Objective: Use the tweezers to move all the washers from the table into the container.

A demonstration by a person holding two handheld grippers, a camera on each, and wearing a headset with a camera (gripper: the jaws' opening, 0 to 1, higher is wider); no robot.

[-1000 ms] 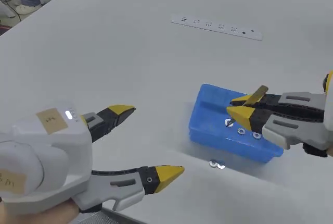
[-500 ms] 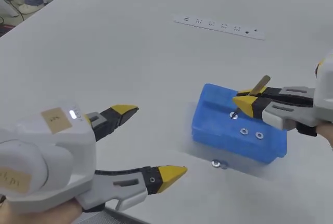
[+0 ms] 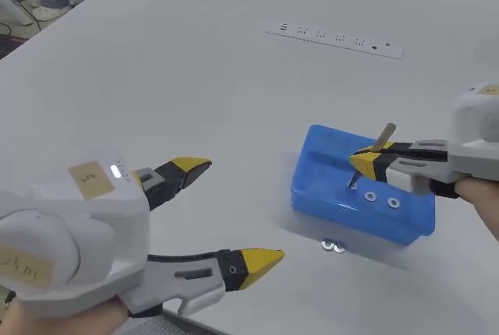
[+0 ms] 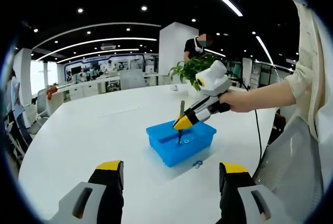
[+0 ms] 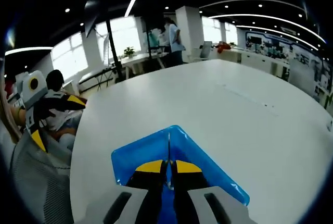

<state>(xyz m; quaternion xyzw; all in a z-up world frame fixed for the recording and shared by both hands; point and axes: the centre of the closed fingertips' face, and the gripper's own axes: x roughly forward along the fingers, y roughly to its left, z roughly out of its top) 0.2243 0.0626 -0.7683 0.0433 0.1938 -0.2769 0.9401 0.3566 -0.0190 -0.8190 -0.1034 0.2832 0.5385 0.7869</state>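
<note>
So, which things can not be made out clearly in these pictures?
Head view: whether the tweezers carry a washer at their tip; too small, blurred.
Head view: how many washers lie on the table beside the container; they blur together.
Right gripper view: the container's floor; the right gripper, shut on the tweezers, covers it.

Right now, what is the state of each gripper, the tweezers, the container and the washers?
Left gripper: open, empty.
Right gripper: shut on tweezers.
Tweezers: held, tips down into container.
Container: open, two washers inside.
Table washers: two, lying beside container.
</note>
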